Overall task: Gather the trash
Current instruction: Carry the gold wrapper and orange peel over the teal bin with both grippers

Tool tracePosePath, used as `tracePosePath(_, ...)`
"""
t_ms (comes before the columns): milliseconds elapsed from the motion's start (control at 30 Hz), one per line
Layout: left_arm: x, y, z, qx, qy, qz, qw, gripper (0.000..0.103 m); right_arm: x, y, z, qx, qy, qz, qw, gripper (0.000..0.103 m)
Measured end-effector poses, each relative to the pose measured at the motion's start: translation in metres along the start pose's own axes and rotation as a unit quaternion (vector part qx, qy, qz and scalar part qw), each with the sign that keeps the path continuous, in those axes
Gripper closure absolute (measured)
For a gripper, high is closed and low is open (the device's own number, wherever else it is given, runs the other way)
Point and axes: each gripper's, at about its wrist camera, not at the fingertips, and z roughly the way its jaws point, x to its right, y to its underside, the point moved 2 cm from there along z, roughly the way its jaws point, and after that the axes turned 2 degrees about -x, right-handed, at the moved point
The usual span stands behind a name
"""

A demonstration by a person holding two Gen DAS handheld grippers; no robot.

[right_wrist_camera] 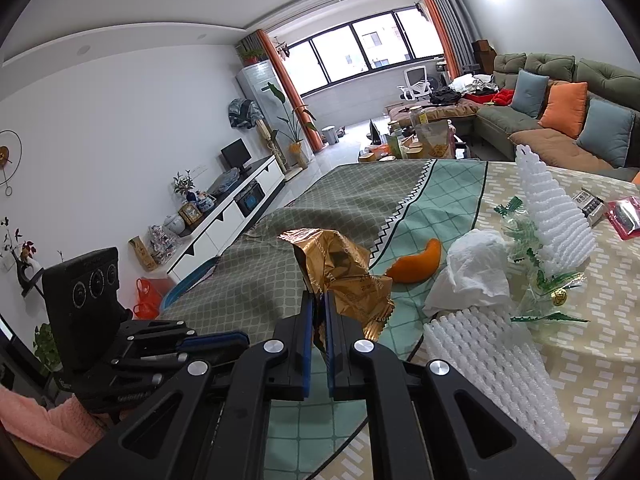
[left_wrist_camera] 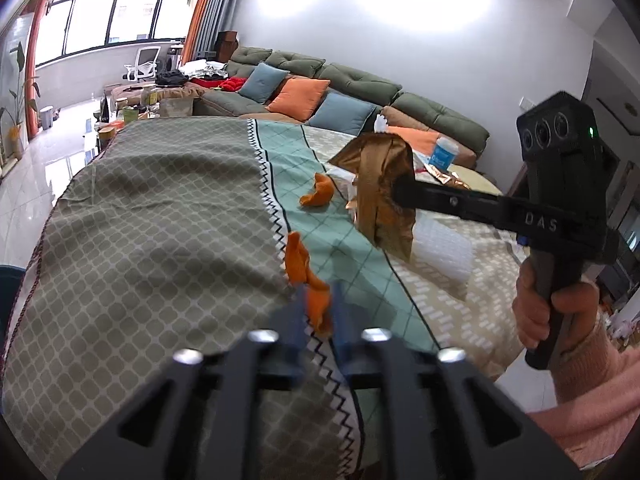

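Left gripper [left_wrist_camera: 318, 312]: fingers clamped on an orange peel strip [left_wrist_camera: 306, 276], lifted just above the tablecloth [left_wrist_camera: 160, 220].
Right gripper [right_wrist_camera: 319, 320]: fingers pinched on a gold foil wrapper [right_wrist_camera: 340, 268], held in the air.
Still on the table: another peel piece [right_wrist_camera: 416, 266], crumpled tissue [right_wrist_camera: 472, 272], white foam netting [right_wrist_camera: 492, 364], clear green-edged wrapper [right_wrist_camera: 540, 280].
Progress: early — two pieces in hand, none visibly binned.

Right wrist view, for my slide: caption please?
Right tongs clamp a gold wrapper above the table's cloth.
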Motion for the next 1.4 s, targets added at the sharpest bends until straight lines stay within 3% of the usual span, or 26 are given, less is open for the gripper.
tracePosePath(67,0.005,0.003,0.0,0.003,-0.007,0.013,0.9999,0.06,0.0,0.0,0.0,0.0,0.0,0.0,1.0,0.097)
tracePosePath(200,0.01,0.005,0.008,-0.005,-0.015,0.028,0.9995,0.061,-0.001,0.0,0.001,-0.001,0.0,0.001,1.0,0.097)
tracePosePath(233,0.01,0.005,0.009,-0.005,-0.014,0.03,0.9994,0.077,-0.001,0.0,0.001,-0.001,0.0,0.001,1.0,0.097)
tracePosePath(300,0.01,0.006,0.014,-0.01,-0.01,0.028,0.9995,0.096,-0.002,0.001,0.002,-0.001,0.0,0.0,1.0,0.097)
tracePosePath(667,0.015,0.008,0.012,0.001,-0.045,0.05,0.9977,0.098,-0.001,0.002,0.004,-0.002,-0.005,0.004,1.0,0.097)
tracePosePath(767,0.015,0.009,0.01,0.001,-0.051,0.046,0.9976,0.096,-0.001,0.004,0.006,-0.002,-0.006,0.005,1.0,0.097)
tracePosePath(833,0.014,0.01,0.011,-0.005,-0.046,0.042,0.998,0.062,-0.001,0.004,0.006,-0.002,-0.006,0.006,1.0,0.097)
tracePosePath(900,0.016,0.011,0.012,-0.003,-0.044,0.046,0.998,0.057,0.0,0.005,0.006,-0.002,-0.006,0.007,1.0,0.097)
tracePosePath(1033,0.017,0.011,0.023,-0.016,-0.041,0.047,0.998,0.057,0.001,0.006,0.01,-0.003,-0.009,0.01,1.0,0.097)
tracePosePath(1100,0.017,0.011,0.028,-0.021,-0.039,0.047,0.9979,0.063,0.001,0.007,0.011,-0.004,-0.009,0.01,1.0,0.097)
tracePosePath(1133,0.016,0.011,0.031,-0.026,-0.041,0.045,0.9978,0.073,0.001,0.008,0.012,-0.004,-0.009,0.011,1.0,0.097)
tracePosePath(1233,0.012,0.009,0.033,-0.027,-0.047,0.037,0.9978,0.086,0.002,0.009,0.013,-0.005,-0.009,0.011,1.0,0.097)
tracePosePath(1400,0.005,0.008,0.024,-0.014,-0.058,0.022,0.998,0.089,-0.001,0.009,0.015,-0.004,-0.014,0.009,1.0,0.097)
